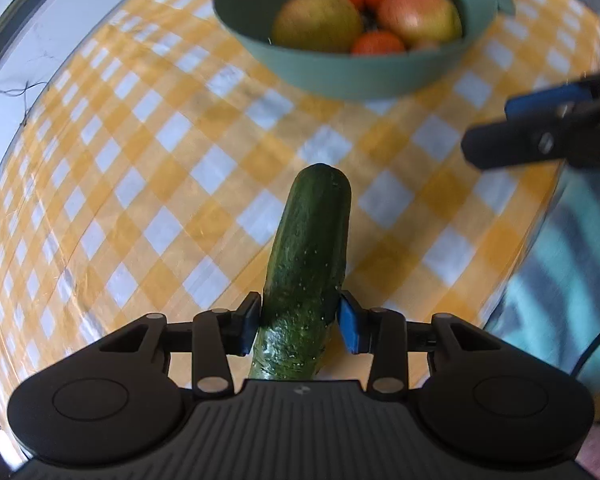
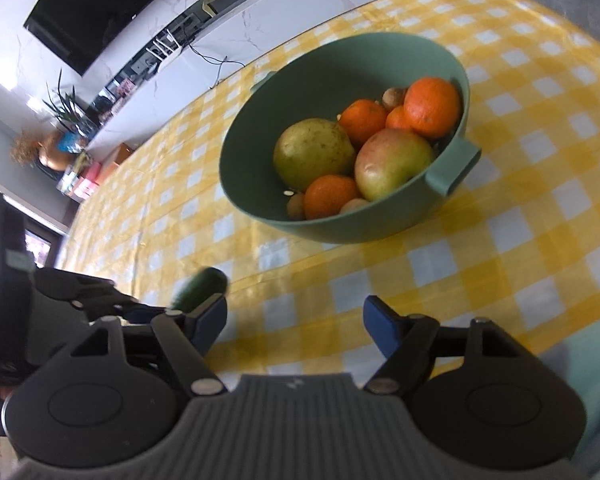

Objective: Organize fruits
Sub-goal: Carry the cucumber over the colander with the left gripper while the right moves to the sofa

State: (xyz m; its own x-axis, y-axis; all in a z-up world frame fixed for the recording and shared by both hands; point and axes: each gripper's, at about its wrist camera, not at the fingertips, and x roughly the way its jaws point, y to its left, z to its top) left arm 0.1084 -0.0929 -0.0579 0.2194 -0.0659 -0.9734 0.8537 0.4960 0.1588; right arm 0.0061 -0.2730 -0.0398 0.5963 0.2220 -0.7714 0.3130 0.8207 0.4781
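Observation:
My left gripper (image 1: 298, 322) is shut on a dark green cucumber (image 1: 308, 264) and holds it above the checked tablecloth, pointing toward a green bowl (image 1: 332, 72) further ahead. The bowl holds a pear (image 1: 316, 20), an apple (image 1: 418, 14), several oranges and small brown fruits. In the right wrist view the bowl (image 2: 340, 224) stands ahead with the pear (image 2: 312, 152) and apple (image 2: 392, 162) inside. My right gripper (image 2: 294, 322) is open and empty above the table. The cucumber's tip (image 2: 202, 282) shows at its left.
The yellow and white checked tablecloth (image 1: 140, 184) covers the table; its right edge drops off near a teal striped fabric (image 1: 572, 280). The right gripper's fingers (image 1: 540, 128) reach in from the right. A wall television (image 2: 100, 12) and a plant (image 2: 64, 112) stand beyond the table.

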